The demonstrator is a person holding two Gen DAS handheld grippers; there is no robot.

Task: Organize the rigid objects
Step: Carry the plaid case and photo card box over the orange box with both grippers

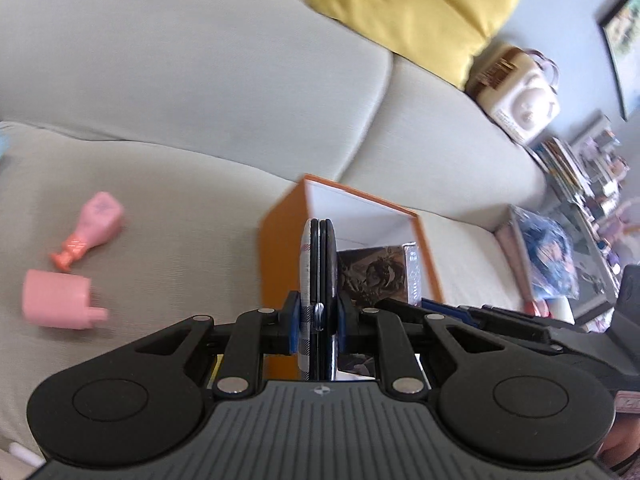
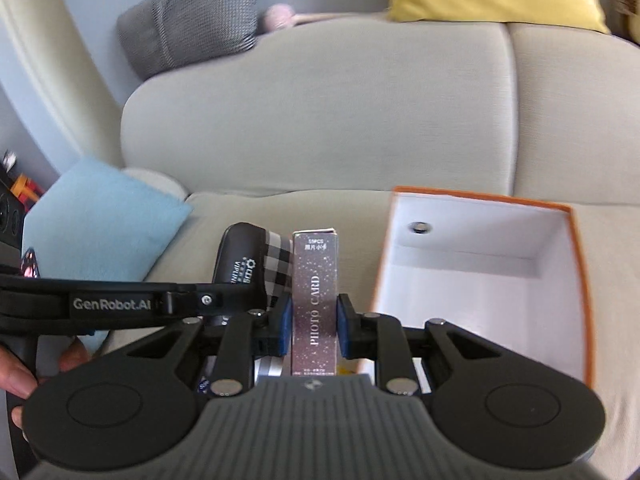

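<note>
My left gripper point(image 1: 318, 320) is shut on a flat black case with a plaid face point(image 1: 318, 268), held edge-on beside the orange box point(image 1: 280, 236) on the sofa seat. My right gripper point(image 2: 314, 320) is shut on a sparkly "PHOTO CARD" box point(image 2: 314, 300), just left of the orange box point(image 2: 582, 280), whose white inside shows open. The plaid case point(image 2: 256, 268) and the left gripper's arm point(image 2: 120, 304) show to the left in the right wrist view. The photo card box point(image 1: 376, 276) shows past the case in the left wrist view.
A pink bottle point(image 1: 90, 228) and a pink cup-like piece point(image 1: 60, 300) lie on the seat to the left. A yellow cushion point(image 1: 416, 12), a grey cushion point(image 2: 192, 20) and a blue cushion point(image 2: 100, 220) rest on the sofa. A cluttered side table point(image 1: 576, 216) stands right.
</note>
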